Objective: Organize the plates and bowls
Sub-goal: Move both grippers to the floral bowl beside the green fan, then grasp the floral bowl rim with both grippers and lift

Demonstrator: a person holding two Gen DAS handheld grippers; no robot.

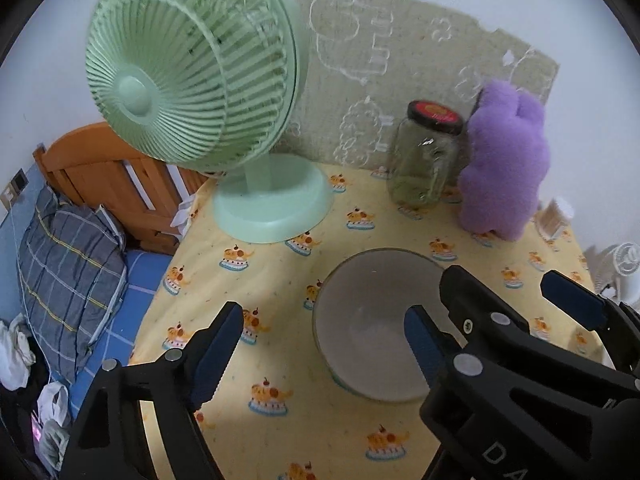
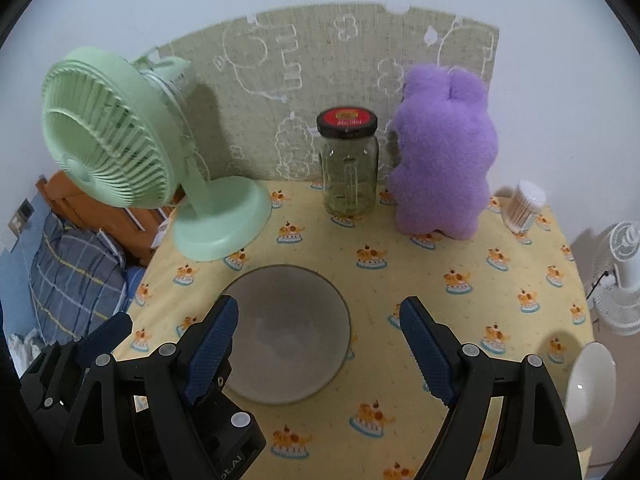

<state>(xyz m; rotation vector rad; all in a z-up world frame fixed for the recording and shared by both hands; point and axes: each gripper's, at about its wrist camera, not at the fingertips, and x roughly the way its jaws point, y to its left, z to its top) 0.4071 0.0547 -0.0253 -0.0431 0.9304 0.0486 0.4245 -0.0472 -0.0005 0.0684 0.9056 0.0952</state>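
A round, smooth grey bowl sits on patterned cloth. Both grippers, left and right, hover over it with ribbed blue pads wide apart, holding nothing.

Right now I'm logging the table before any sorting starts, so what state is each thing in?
grey bowl: upright, empty, ungripped
glass jar: upright, lid on
green fan: standing, tilted back
purple plush: standing, facing the wall
white dish: at the table's right edge, ungripped
left gripper: open, empty
right gripper: open, empty
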